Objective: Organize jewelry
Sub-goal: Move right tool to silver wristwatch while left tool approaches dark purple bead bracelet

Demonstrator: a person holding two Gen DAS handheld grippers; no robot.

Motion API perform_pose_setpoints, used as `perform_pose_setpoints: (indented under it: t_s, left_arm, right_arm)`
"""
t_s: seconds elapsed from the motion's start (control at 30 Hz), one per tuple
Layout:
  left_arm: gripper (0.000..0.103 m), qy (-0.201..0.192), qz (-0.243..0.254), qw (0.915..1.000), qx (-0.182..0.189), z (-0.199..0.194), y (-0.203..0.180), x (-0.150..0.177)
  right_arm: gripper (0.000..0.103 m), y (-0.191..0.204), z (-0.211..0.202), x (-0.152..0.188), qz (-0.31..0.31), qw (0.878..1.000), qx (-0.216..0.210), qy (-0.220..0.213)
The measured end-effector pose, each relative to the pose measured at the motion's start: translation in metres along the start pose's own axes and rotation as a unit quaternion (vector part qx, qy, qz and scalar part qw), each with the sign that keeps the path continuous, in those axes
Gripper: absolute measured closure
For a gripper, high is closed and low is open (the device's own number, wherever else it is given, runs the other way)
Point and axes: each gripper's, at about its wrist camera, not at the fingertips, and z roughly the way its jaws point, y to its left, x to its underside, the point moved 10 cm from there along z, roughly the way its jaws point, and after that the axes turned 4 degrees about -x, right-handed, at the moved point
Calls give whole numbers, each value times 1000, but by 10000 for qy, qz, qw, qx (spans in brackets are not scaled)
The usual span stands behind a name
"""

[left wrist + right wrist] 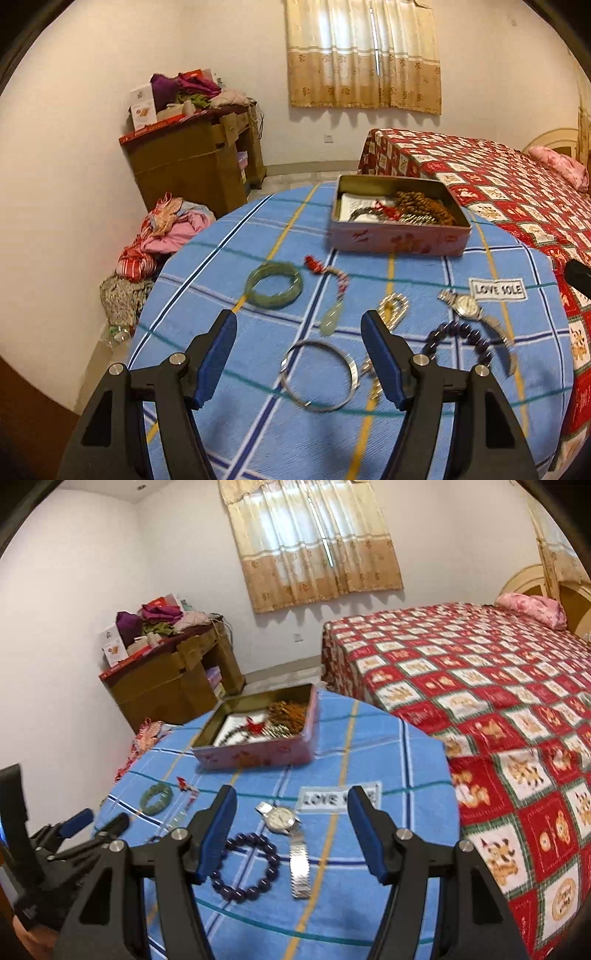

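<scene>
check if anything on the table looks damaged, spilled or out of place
Nothing looks damaged or spilled. The green bangle, silver bangle, purple bead bracelet and watch simply lie loose on the blue cloth, outside the open tin. Both hand-held grippers are open and empty.

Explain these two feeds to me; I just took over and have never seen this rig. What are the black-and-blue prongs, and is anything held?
Each picture comes from a camera on a hand-held claw, looking along its two blue-padded fingers. The left claw hangs open above a silver bangle. The right claw hangs open above a wristwatch and a purple bead bracelet. Neither holds anything. Also on the blue checked cloth: a green bangle, a jade pendant, and a pink tin that has jewelry in it.
</scene>
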Motion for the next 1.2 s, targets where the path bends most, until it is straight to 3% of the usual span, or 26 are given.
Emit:
perform_pose_setpoints:
  t_s: [0.07, 0.27, 0.43, 0.7, 0.87, 0.93, 1.0, 1.2]
  left_arm:
    - [33, 57, -100, 9999, 54, 3, 9, 9]
    - [33, 217, -226, 9991, 269, 8, 13, 29]
    - [33, 370, -279, 9975, 539, 10, 1, 38]
    - [33, 441, 157, 9919, 1184, 3, -49, 42]
    - [33, 555, 349, 9886, 1357, 2, -65, 48]
    - [33, 549, 453, 9874, 1413, 1, -68, 49]
    - [33, 490, 580, 9862, 1474, -3, -73, 49]
    - [33, 430, 741, 9802, 1783, -11, -91, 48]
  right_arm:
    - [38, -4, 5, 11, -9, 9999, 22, 149]
    - [56, -8, 16, 32, -79, 9989, 38, 456]
    - [61, -7, 24, 41, -194, 9980, 100, 599]
    - [62, -4, 48, 53, -327, 9937, -15, 1074]
    - [62, -1, 72, 65, -407, 9876, -75, 1514]
    - [70, -4, 80, 71, -397, 9850, -15, 1680]
    - [85, -4, 80, 70, -543, 9839, 16, 1701]
    - [88, -25, 66, 62, -432, 9871, 231, 1522]
